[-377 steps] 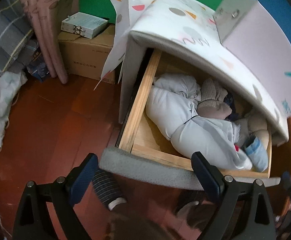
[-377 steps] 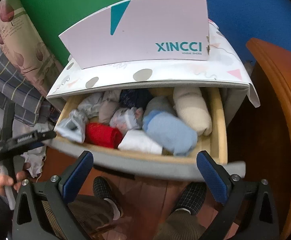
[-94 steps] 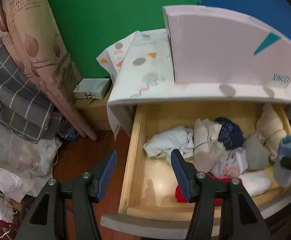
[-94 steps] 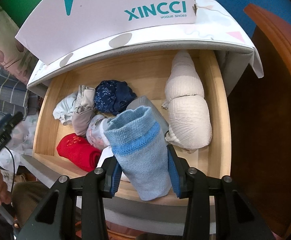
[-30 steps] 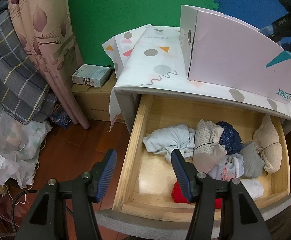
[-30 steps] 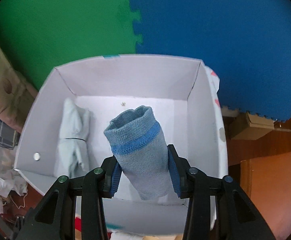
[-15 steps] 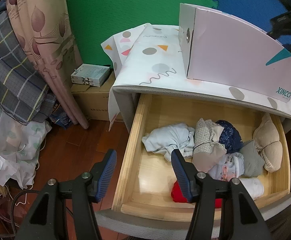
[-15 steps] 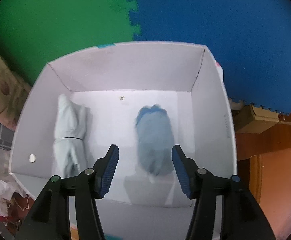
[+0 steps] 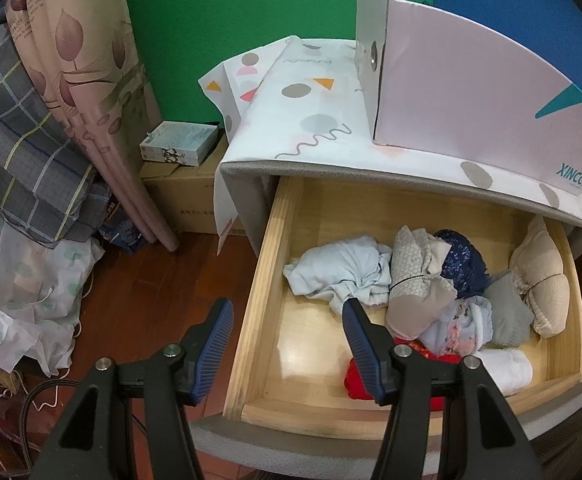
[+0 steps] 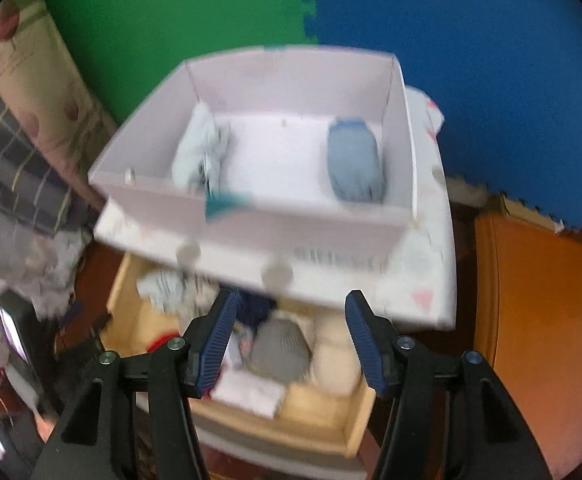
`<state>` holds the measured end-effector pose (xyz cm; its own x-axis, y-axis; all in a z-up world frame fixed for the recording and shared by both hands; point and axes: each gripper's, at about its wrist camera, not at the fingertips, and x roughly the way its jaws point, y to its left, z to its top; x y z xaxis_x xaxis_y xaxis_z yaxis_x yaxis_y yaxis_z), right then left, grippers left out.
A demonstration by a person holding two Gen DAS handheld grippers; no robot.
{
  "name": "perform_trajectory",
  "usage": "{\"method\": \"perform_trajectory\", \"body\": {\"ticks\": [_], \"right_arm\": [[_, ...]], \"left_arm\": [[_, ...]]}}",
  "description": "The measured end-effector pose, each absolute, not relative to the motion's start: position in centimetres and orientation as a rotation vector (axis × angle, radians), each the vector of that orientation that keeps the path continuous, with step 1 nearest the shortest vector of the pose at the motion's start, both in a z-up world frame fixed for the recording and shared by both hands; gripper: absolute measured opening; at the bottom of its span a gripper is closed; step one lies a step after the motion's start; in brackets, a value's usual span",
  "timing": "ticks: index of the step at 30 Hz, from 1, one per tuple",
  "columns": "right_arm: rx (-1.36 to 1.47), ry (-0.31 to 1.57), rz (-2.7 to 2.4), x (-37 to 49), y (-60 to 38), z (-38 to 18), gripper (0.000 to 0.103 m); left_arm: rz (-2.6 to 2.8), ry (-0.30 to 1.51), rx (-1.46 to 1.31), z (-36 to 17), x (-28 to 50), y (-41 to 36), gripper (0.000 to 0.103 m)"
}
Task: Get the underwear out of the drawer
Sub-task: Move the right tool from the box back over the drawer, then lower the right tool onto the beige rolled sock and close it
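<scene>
The wooden drawer (image 9: pixel 265 292) is pulled open and holds several rolled underwear bundles: a pale blue one (image 9: pixel 343 272), a beige one (image 9: pixel 415 280), a navy one (image 9: pixel 461 260), a red one (image 9: pixel 357 378). My left gripper (image 9: pixel 287 316) is open and empty above the drawer's left side. My right gripper (image 10: pixel 289 312) is open and empty, high above the drawer (image 10: pixel 123 292). The pink shoe box (image 10: pixel 303 220) on the cabinet holds a blue-grey roll (image 10: pixel 355 164) and a pale bundle (image 10: pixel 201 152).
The shoe box (image 9: pixel 471 92) stands on the cloth-covered cabinet top (image 9: pixel 311 120). Curtains and folded blankets (image 9: pixel 31 120) pile up at the left, with cardboard boxes (image 9: pixel 187 196) on the wooden floor. An orange-brown chair (image 10: pixel 539 300) stands at the right.
My right gripper has let go of the blue-grey roll, which now lies in the shoe box, and has pulled back and up. The left gripper has barely moved.
</scene>
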<state>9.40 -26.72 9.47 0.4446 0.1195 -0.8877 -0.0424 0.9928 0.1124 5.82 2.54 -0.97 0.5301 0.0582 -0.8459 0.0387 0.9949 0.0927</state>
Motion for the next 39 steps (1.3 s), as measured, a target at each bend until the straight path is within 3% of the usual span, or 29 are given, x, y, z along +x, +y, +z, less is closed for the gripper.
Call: {"method": "perform_trajectory", "body": {"ticks": [14, 26, 28, 39], "right_arm": [[0.154, 1.295, 0.032, 9.7, -29.1, -2.9, 0.054], [0.097, 1.311, 0.002, 12.5, -29.3, -6.6, 0.055], [0.073, 1.313, -0.006, 12.8, -29.1, -7.1, 0.064], [0.062, 1.369, 0.044, 13.4, -28.0, -10.1, 0.069]], "left_arm": [[0.007, 1.030, 0.125, -1.2, 6.0, 2.3, 0.058], [0.005, 1.036, 0.130, -1.4, 6.1, 2.1, 0.058], [0.003, 1.035, 0.128, -1.4, 6.1, 2.1, 0.058], [-0.002, 1.036, 0.133, -1.7, 6.0, 1.9, 0.058]]}}
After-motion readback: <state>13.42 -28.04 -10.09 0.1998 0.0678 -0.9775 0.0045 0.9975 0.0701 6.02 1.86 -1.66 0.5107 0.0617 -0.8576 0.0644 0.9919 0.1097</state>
